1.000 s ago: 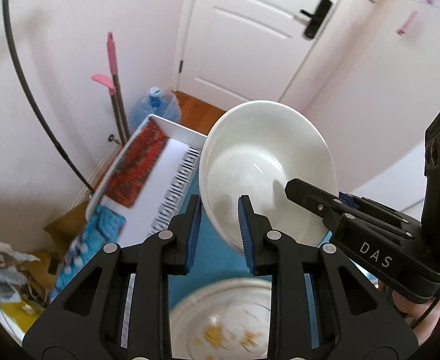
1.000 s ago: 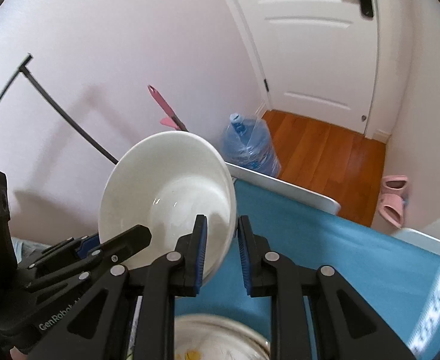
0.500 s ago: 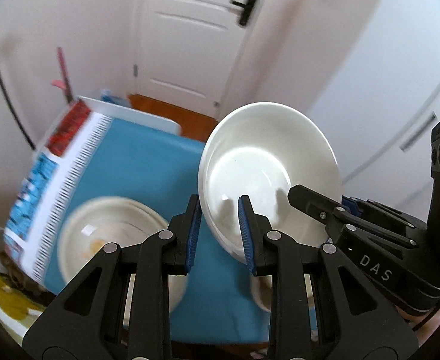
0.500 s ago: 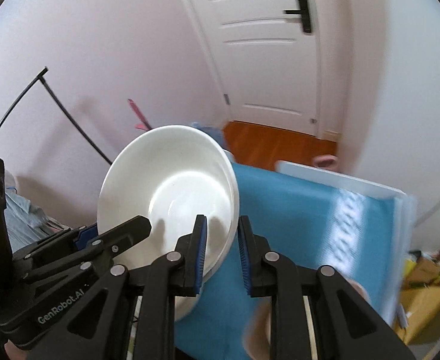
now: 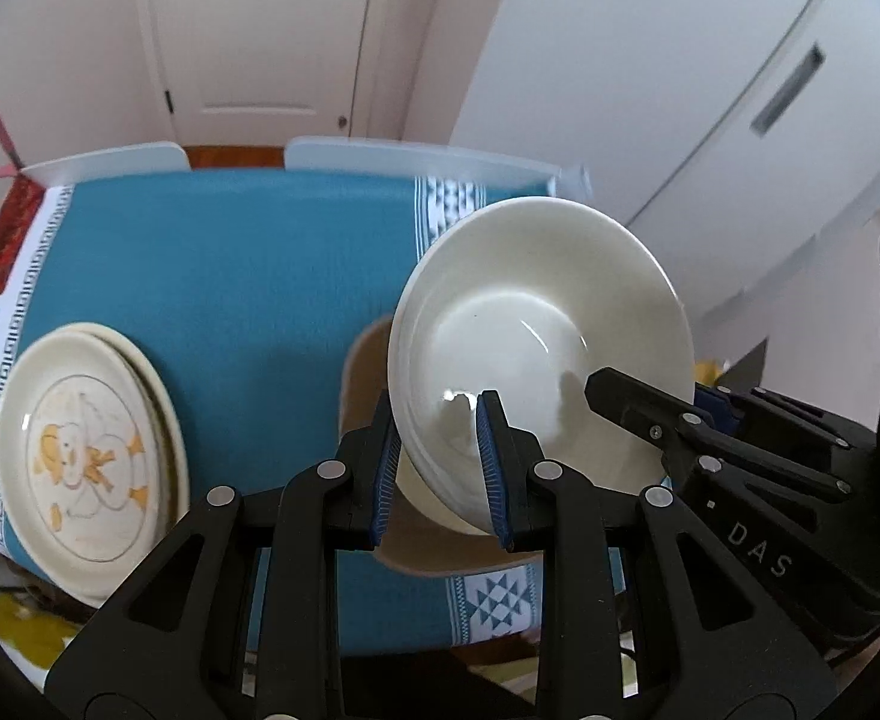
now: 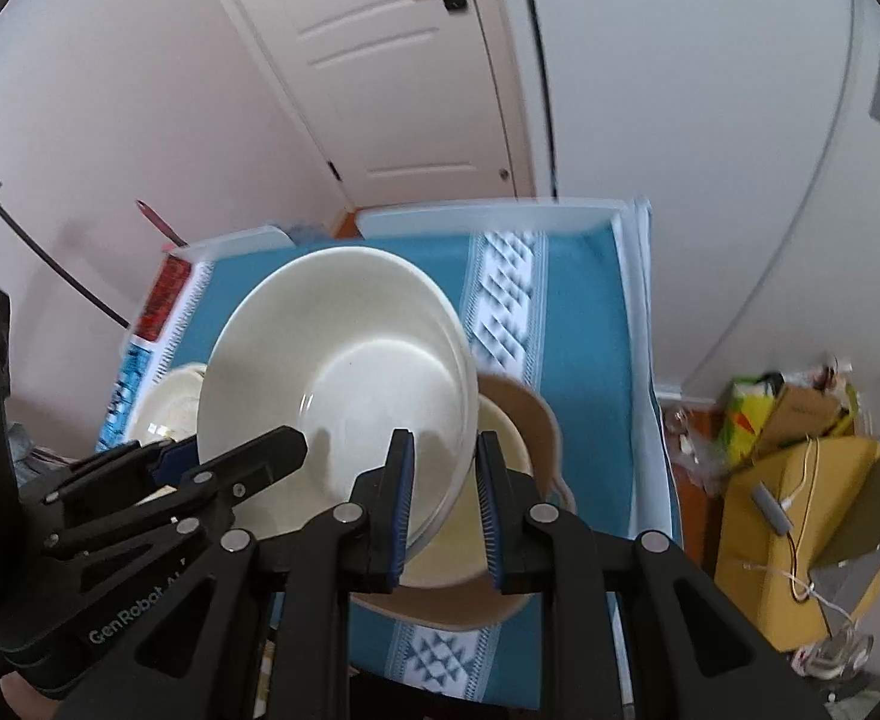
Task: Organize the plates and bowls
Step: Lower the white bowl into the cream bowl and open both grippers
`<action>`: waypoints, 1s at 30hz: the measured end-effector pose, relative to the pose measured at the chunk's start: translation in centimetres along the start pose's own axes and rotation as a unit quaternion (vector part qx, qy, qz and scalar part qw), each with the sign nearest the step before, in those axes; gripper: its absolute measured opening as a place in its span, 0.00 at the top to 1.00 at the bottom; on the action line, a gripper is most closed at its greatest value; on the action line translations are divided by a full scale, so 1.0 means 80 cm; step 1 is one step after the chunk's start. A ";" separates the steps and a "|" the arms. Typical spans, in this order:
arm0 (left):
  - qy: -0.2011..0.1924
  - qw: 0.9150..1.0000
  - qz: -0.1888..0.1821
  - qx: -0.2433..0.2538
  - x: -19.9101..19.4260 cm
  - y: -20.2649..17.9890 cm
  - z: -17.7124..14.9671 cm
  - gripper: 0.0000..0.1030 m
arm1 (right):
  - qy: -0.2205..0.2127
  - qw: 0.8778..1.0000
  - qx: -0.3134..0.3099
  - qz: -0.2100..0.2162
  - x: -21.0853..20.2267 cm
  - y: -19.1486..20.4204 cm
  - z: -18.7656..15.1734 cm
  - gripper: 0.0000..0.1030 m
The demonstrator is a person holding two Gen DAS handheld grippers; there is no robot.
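Note:
A large white bowl is held in the air by both grippers. My left gripper is shut on its near-left rim; my right gripper is shut on its right rim, and the bowl also shows in the right wrist view. Below the bowl a cream bowl sits inside a wider brown dish on the blue tablecloth. A stack of cream plates with a duck picture lies at the table's left.
The table is small, with white rims at the far edge. A white door and walls stand behind it. Yellow boxes and clutter lie on the floor to the right.
Both grippers have carried the bowl rightward and tilted down toward the table. The plate stack has slid to the left of view, and the brown dish with its cream bowl now lies beneath the bowl.

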State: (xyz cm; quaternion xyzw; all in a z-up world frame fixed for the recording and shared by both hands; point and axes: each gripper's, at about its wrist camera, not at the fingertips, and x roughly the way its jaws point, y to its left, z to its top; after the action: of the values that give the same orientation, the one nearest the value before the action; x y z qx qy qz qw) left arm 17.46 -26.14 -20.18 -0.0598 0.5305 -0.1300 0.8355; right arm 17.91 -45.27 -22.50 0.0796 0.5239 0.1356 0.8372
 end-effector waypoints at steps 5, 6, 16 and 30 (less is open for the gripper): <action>0.034 0.999 0.016 0.015 0.034 -0.003 -0.012 0.78 | 0.022 1.000 0.014 0.002 0.028 -0.023 -0.017 0.82; 0.038 0.999 0.019 0.019 0.038 -0.002 -0.013 0.78 | 0.024 1.000 0.013 0.000 0.033 -0.024 -0.019 0.82; 0.047 0.996 0.047 0.053 0.054 -0.006 -0.011 0.78 | 0.029 0.999 -0.006 -0.031 0.049 -0.024 -0.026 0.82; 0.041 0.993 0.083 0.078 0.055 -0.011 -0.002 0.78 | 0.029 0.998 -0.024 -0.052 0.052 -0.019 -0.033 0.82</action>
State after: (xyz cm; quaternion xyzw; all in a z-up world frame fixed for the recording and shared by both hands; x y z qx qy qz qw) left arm 18.97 -28.24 -23.90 0.0547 0.5561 -0.1034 0.8229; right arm 17.45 -45.45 -27.65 0.0278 0.5481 0.1062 0.8292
